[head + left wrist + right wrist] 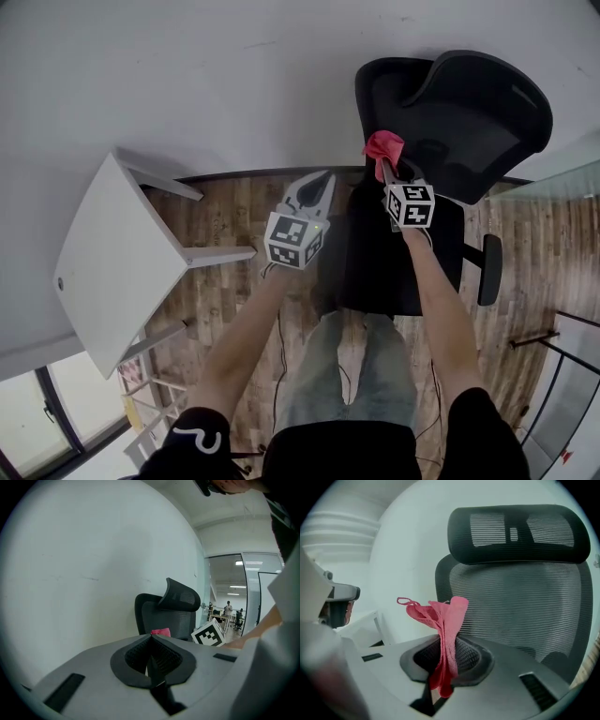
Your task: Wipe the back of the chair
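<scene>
A black mesh office chair [450,122] with a headrest [483,84] stands against the white wall, its backrest [520,611] filling the right gripper view. My right gripper [386,169] is shut on a pink cloth [382,147], which bunches up above the jaws [443,620] just in front of the chair's backrest. My left gripper [315,185] hangs to the left of the chair, jaws shut with nothing between them [151,641]. From the left gripper view the chair [166,613] sits farther off, with the pink cloth [161,632] in front of it.
A white table [112,262] stands to the left on the wooden floor [225,216]. The white wall [187,75] runs behind the chair. A glass partition [562,187] lies to the right, and the chair's armrest [489,270] sticks out near it.
</scene>
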The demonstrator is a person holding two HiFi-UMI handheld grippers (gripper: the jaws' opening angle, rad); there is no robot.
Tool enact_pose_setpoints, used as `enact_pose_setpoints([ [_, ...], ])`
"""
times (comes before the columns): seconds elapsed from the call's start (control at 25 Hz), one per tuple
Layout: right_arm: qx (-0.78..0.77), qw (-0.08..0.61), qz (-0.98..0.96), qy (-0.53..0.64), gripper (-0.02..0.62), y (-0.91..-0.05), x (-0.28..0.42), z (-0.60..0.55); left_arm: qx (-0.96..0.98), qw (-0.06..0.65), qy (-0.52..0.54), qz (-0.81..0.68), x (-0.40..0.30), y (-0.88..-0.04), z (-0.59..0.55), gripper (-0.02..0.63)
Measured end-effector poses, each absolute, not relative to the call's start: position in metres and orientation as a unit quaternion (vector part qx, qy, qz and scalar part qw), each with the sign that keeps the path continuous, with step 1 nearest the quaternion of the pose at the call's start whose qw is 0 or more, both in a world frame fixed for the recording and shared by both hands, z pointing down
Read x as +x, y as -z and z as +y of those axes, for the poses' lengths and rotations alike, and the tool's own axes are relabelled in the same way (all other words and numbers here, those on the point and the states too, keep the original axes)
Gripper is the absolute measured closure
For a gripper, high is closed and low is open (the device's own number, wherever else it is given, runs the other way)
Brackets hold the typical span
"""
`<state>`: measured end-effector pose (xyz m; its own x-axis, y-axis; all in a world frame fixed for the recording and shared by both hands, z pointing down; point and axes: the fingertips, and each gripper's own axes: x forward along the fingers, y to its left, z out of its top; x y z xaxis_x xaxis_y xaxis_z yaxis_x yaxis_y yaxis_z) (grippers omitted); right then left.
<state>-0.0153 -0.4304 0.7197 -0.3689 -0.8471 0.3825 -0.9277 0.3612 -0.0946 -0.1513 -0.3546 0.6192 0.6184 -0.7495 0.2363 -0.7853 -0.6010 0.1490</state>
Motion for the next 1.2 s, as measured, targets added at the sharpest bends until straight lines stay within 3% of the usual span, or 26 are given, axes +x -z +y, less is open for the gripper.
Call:
enact_pose_setpoints([
  [0.56, 0.551, 0.149, -0.803, -0.171, 0.520, -0.752, -0.037, -0.448, 0.880, 0.136, -0.074, -0.450, -0.201, -0.642, -0.363, 0.583],
  [1.2, 0.585, 0.133, -0.781, -0.175, 0.520, -0.742, 0.088, -0.444, 0.893, 0.130, -0.076, -0.425, -0.087, -0.635, -0.361, 0.583],
])
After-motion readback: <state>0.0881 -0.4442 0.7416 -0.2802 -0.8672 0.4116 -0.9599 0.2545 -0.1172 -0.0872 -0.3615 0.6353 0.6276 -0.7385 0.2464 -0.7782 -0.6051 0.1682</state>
